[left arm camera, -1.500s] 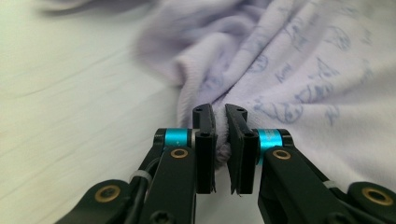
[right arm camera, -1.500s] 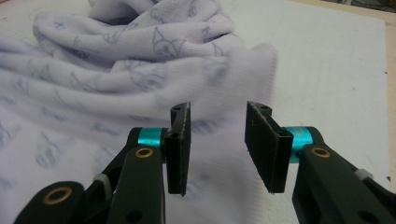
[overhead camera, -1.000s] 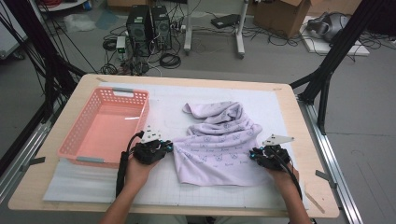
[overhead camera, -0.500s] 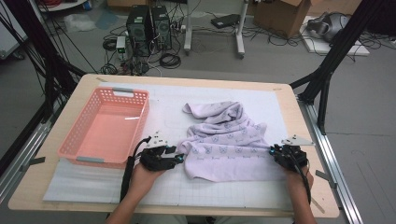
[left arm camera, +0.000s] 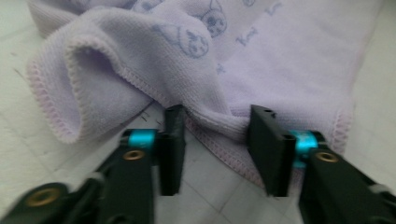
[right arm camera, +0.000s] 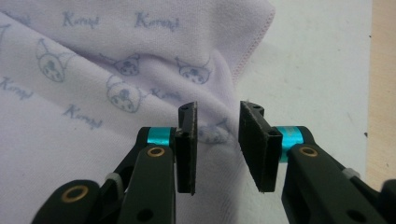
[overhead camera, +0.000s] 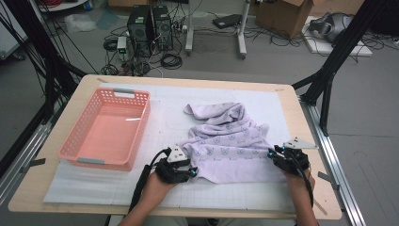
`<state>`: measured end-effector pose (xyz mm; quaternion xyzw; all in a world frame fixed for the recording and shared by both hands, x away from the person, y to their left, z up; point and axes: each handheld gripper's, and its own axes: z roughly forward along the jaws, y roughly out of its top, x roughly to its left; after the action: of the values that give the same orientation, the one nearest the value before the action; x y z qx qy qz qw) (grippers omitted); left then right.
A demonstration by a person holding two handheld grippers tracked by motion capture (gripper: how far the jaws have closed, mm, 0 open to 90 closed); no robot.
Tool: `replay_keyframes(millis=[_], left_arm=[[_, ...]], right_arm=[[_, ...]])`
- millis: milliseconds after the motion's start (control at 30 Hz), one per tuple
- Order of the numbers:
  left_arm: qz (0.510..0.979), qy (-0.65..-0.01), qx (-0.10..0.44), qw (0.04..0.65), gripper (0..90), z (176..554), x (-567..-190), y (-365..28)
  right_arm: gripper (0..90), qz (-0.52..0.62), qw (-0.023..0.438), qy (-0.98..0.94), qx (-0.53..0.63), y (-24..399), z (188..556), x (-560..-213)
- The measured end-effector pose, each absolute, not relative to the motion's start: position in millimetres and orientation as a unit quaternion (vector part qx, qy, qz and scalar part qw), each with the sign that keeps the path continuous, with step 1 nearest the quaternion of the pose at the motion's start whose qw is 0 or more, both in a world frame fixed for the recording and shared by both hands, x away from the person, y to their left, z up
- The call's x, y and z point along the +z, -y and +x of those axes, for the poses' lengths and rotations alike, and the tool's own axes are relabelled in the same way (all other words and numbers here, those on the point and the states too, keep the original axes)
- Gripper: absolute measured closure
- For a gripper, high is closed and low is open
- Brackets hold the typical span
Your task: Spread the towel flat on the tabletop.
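A lilac towel (overhead camera: 226, 141) with small printed cat faces lies on the white mat, its far part bunched and its near edge spread flat. My left gripper (overhead camera: 192, 173) is at the towel's near left corner. In the left gripper view the left gripper (left arm camera: 215, 122) has just been closing, and a fold of the towel's hem (left arm camera: 210, 119) lies between the parted jaws at their tips. My right gripper (overhead camera: 272, 155) is at the near right corner. There the right gripper (right arm camera: 217, 119) has just been opening, with a soft ridge of the towel (right arm camera: 217, 100) under the gap.
A pink plastic basket (overhead camera: 141, 125) stands at the left of the mat. The wooden table edge (overhead camera: 324, 188) runs close to the right hand. Computers, cables and boxes lie on the floor beyond the table.
The left gripper has slid right and nearer along the towel's front edge. The right gripper moved right, then stayed. The towel's near edge is now drawn out flat between them.
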<state>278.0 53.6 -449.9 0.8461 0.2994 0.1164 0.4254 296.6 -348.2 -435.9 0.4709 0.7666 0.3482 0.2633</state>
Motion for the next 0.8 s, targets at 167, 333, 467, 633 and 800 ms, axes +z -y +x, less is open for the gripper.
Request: replay_keyframes(millis=[167,333,467,633,800], left_arm=[[0.84,-0.319,0.109,0.425,84.9,269.1,-447.4,-70.0],[0.823,-0.345,0.115,0.436,84.9,252.5,-444.2,-99.1],[0.812,-0.365,0.109,0.442,84.8,234.6,-442.6,-126.2],[0.804,-0.366,0.099,0.457,82.0,233.4,-443.7,-134.7],[0.789,-0.385,0.093,0.47,53.7,244.0,-445.3,-129.7]], right_arm=[[65.8,0.475,0.261,-0.763,0.352,349.1,284.6,-436.3],[64.6,0.477,0.257,-0.762,0.354,350.4,265.1,-437.1],[63.4,0.481,0.25,-0.759,0.362,351.6,257.0,-437.5],[62.0,0.468,0.228,-0.771,0.367,345.3,259.8,-440.4],[60.5,0.453,0.206,-0.783,0.373,337.4,260.2,-442.7]])
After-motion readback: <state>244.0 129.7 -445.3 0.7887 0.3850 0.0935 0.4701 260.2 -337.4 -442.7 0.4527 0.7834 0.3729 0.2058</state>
